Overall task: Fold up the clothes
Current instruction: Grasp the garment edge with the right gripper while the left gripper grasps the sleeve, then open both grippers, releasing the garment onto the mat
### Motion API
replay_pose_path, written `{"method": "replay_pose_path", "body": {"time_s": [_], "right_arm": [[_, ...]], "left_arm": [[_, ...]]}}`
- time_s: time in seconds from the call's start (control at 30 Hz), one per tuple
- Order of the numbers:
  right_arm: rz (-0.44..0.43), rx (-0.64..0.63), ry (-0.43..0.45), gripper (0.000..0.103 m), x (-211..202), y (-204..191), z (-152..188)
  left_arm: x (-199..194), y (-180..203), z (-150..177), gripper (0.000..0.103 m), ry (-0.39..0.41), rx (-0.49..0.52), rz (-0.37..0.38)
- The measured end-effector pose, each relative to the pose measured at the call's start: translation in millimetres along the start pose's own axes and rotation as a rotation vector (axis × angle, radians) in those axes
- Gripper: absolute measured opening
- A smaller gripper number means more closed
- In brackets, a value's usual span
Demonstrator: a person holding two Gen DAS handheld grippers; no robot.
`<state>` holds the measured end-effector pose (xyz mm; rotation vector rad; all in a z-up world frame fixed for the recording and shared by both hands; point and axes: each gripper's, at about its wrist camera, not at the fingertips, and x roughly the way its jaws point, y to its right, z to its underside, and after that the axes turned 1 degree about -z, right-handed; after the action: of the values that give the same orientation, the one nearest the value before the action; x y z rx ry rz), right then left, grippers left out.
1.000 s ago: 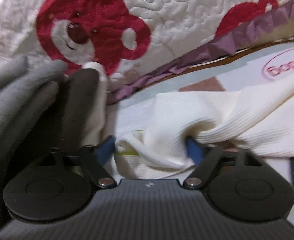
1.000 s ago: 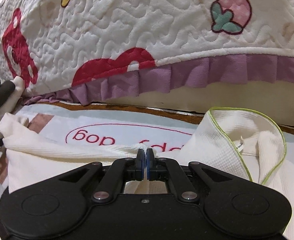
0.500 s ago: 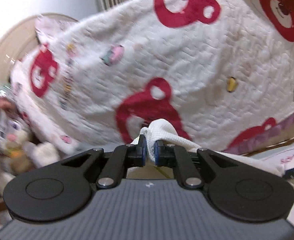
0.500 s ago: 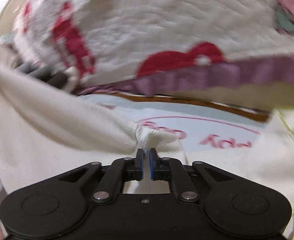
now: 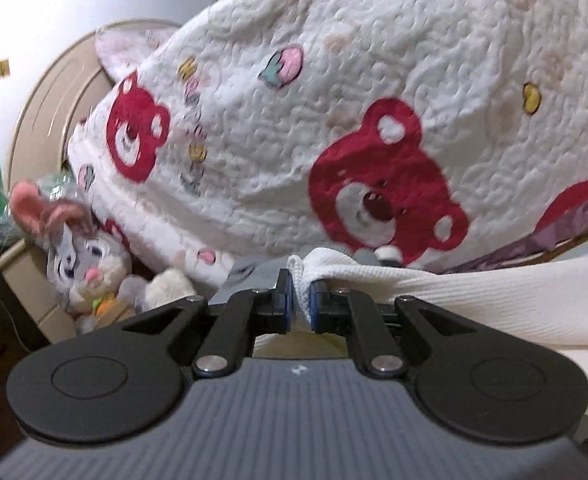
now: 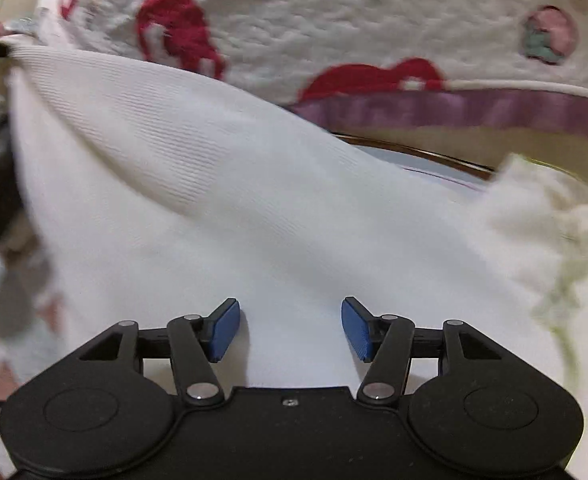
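A cream ribbed garment (image 5: 474, 296) is pinched at one bunched corner by my left gripper (image 5: 301, 304), which is shut on it and holds it raised; the cloth stretches off to the right. In the right wrist view the same garment (image 6: 222, 208) spreads wide, pulled up toward the upper left, with a green-trimmed crumpled part (image 6: 550, 220) at the right. My right gripper (image 6: 290, 328) is open, its blue pads apart just above the cloth and holding nothing.
A quilted white blanket with red bears (image 5: 374, 120) is heaped behind, with a purple frill (image 6: 474, 108). Grey clothes (image 5: 254, 272) lie just beyond the left gripper. A plush rabbit (image 5: 82, 260) and a beige headboard (image 5: 42, 120) are at the left.
My left gripper closed on the garment's corner and lifted it up. My right gripper, shut on the cloth before, has opened and let go.
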<state>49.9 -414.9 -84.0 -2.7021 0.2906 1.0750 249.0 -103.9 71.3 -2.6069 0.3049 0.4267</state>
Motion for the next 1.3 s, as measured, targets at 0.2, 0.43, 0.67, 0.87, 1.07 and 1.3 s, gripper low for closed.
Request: {"method": "replay_pose_path", "body": {"time_s": [0.2, 0.43, 0.67, 0.87, 1.07, 1.3], "right_arm": [[0.114, 0.187, 0.018, 0.062, -9.4, 73.8, 7.5], [0.142, 0.204, 0.000, 0.063, 4.5, 104.4, 13.6], [0.126, 0.143, 0.009, 0.063, 9.1, 85.5, 9.2], [0.162, 0.117, 0.026, 0.063, 2.3, 83.4, 7.4], [0.181, -0.023, 0.064, 0.063, -13.6, 95.0, -19.1], [0.090, -0.015, -0.020, 0.063, 9.3, 125.4, -65.2]], "left_arm": [[2.1, -16.4, -0.4, 0.010, -0.022, -0.017, 0.036], [6.6, -53.3, -17.6, 0.002, 0.008, 0.008, -0.101], [-12.3, -44.1, 13.7, 0.041, -0.127, -0.186, 0.231], [-13.3, 50.7, 70.4, 0.066, -0.267, -0.194, 0.529], [50.8, 103.4, 118.6, 0.066, -0.412, -0.242, 0.407], [75.5, 107.0, 135.8, 0.074, -0.441, -0.387, 0.357]]}}
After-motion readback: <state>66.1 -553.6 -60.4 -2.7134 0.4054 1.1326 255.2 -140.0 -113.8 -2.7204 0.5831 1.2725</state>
